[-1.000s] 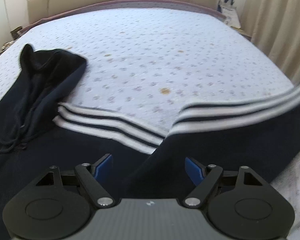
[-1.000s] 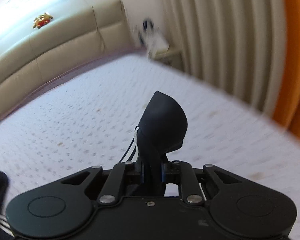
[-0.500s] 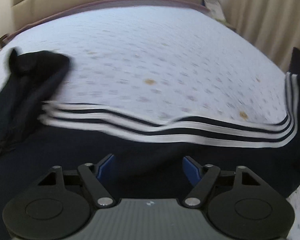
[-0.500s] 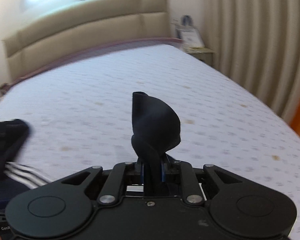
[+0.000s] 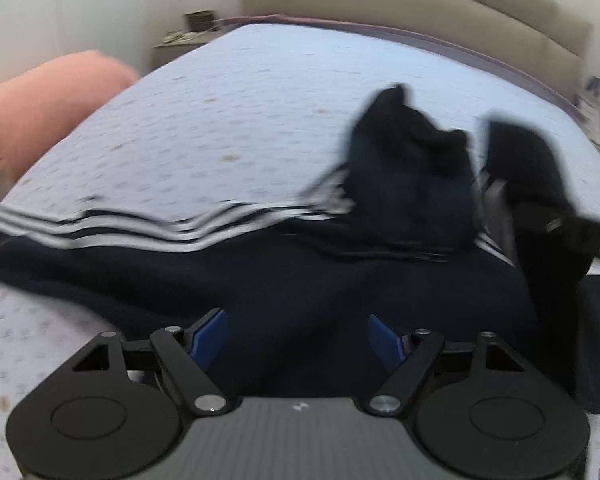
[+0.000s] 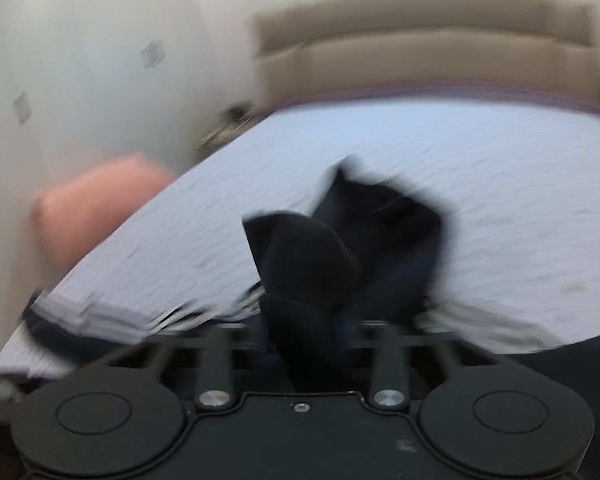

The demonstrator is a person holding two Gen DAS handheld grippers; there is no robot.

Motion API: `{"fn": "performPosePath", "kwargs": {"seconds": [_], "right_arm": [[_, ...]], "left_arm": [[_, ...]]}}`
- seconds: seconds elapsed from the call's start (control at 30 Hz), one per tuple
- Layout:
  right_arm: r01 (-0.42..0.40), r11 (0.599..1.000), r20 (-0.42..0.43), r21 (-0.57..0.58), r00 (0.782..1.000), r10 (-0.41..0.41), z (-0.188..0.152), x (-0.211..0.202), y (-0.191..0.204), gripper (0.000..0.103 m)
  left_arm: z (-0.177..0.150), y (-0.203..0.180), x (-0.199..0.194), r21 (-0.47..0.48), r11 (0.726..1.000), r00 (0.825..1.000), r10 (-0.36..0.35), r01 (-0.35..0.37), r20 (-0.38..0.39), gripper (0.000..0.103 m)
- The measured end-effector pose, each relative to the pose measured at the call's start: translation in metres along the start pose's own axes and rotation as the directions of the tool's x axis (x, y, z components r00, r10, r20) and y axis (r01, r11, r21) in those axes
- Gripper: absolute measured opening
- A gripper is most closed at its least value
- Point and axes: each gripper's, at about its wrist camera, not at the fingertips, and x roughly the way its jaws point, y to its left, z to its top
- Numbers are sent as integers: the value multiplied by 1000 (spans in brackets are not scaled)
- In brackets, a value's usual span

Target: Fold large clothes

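Note:
A dark navy hoodie (image 5: 284, 280) with white sleeve stripes (image 5: 148, 232) lies spread across the bed, its hood (image 5: 412, 168) bunched up at the centre right. My left gripper (image 5: 298, 340) is open just above the dark fabric, holding nothing. My right gripper (image 6: 300, 340) is shut on a dark fold of the hoodie (image 6: 300, 256) that stands up between its fingers. It also shows in the left wrist view (image 5: 540, 216), at the right beside the hood. Both views are blurred.
The bed (image 5: 240, 120) has a pale patterned sheet and a beige padded headboard (image 6: 420, 48). A pink cushion (image 5: 40, 104) lies off the bed's left edge. A nightstand (image 5: 188, 36) stands at the far left corner.
Both views have swung left, bringing the left wall and pink cushion into view. My right gripper has carried the held fold over toward the hood. The left gripper stays open.

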Motion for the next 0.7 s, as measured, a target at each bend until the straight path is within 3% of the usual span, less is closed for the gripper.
{"fn": "performPosePath", "kwargs": {"seconds": [0.07, 0.17, 0.23, 0.33, 0.43, 0.6, 0.63, 0.7], "right_arm": [[-18, 1000, -41, -5, 999, 17, -5, 11, 9, 75], [56, 998, -100, 15, 993, -54, -24, 4, -5, 74], [180, 983, -126, 23, 976, -176, -34, -2, -23, 53], [383, 923, -194, 40, 909, -369, -51, -6, -60, 26], [489, 869, -249, 69, 852, -460, -65, -5, -90, 24], [516, 853, -311, 73, 825, -472, -83, 19, -92, 24], [514, 855, -321, 64, 822, -470, -84, 23, -90, 24], [523, 852, -320, 35, 813, -486, -89, 29, -81, 24]], "left_arm": [[-1, 27, 10, -15, 1000, 999, 10, -11, -35, 80], [-6, 51, 21, -22, 999, 996, -33, 31, -78, 80], [-10, 56, 27, -22, 996, 993, -83, 82, -87, 80], [-7, 52, 36, -10, 986, 983, -168, 168, -77, 80], [0, 45, 63, -46, 965, 959, -261, 258, -109, 80], [4, 34, 117, -98, 926, 899, -378, 365, -222, 78], [4, 31, 119, -86, 928, 903, -372, 362, -214, 76], [5, 19, 120, -29, 945, 924, -326, 327, -201, 57]]}}
